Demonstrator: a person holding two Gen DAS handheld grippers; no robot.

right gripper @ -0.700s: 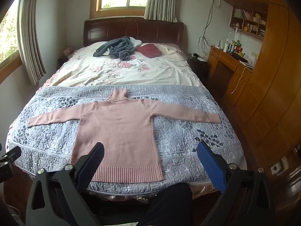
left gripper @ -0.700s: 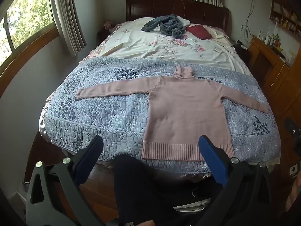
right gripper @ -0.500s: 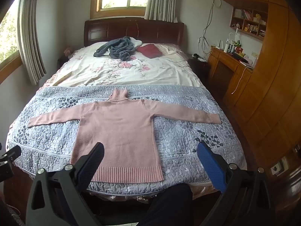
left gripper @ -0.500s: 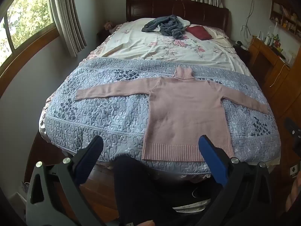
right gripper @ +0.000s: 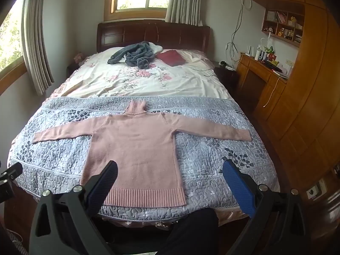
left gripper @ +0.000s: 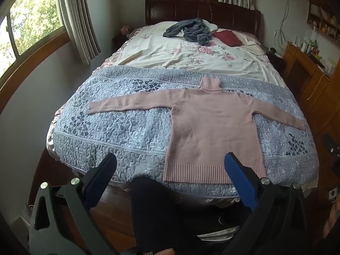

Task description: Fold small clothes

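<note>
Nothing has moved: both spread-wide claws, left gripper and right gripper, hover before the unfolded pink sweater; folding remains.

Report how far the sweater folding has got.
Done: the pink sweater lies flat on the grey quilt, both sleeves spread out. In hand: nothing; left gripper and right gripper are open, short of it. Left: every fold.

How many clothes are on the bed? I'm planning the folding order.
2: a pink sweater spread flat on the grey quilt, and a crumpled grey garment near the headboard. The grey heap may hide more.
</note>
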